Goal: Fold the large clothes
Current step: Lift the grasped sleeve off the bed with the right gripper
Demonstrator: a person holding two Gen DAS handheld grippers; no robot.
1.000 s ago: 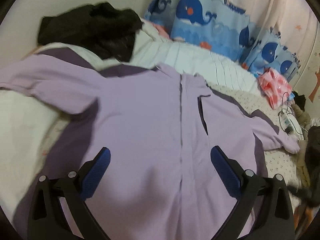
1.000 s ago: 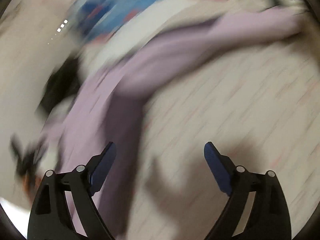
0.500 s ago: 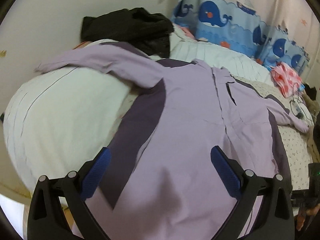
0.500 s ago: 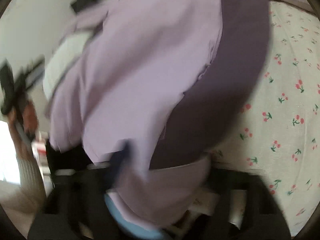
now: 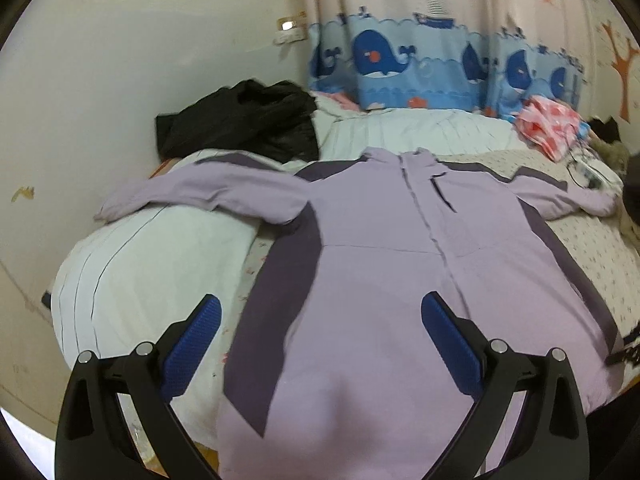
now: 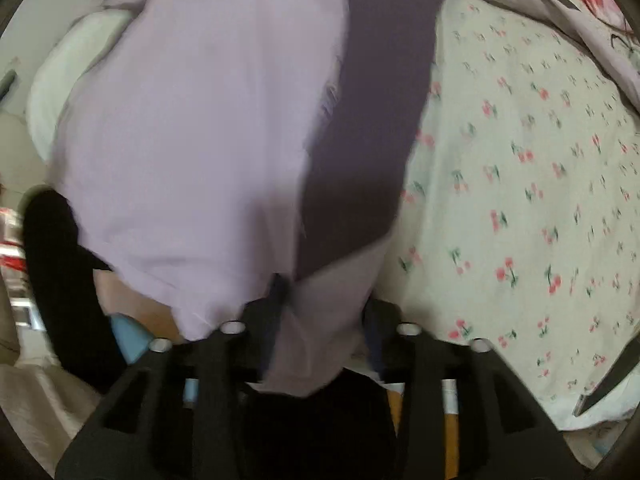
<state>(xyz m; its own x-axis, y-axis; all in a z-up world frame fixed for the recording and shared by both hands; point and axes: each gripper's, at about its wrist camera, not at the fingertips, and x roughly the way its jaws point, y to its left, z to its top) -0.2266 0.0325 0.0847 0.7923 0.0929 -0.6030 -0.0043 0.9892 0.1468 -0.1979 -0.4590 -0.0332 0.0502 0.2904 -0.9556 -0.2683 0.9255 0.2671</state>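
Note:
A lilac jacket (image 5: 380, 280) with dark purple side panels lies face up on the bed, zipper up the middle and both sleeves spread out. My left gripper (image 5: 320, 320) hovers open above its lower left part, with nothing between the blue pads (image 5: 192, 340). In the right wrist view the jacket (image 6: 200, 120) hangs over the near bed edge. A bunch of its hem fills the gap of my right gripper (image 6: 324, 312). Those jaws are opening a little, with the cloth still caught between them. The right fingertips are mostly hidden by the fabric.
A black garment (image 5: 240, 120) lies heaped at the far left by the wall. A white duvet (image 5: 152, 256) bulges under the left sleeve. The cherry-print sheet (image 6: 520, 160) lies to the right of the jacket. A pink cloth (image 5: 548, 120) and a cable (image 5: 588, 172) sit at the far right, below the whale curtain (image 5: 400, 68).
The left gripper has drawn back and up, so the whole jacket and wall show. The right gripper, open over the sheet before, has come down and closed on the hem.

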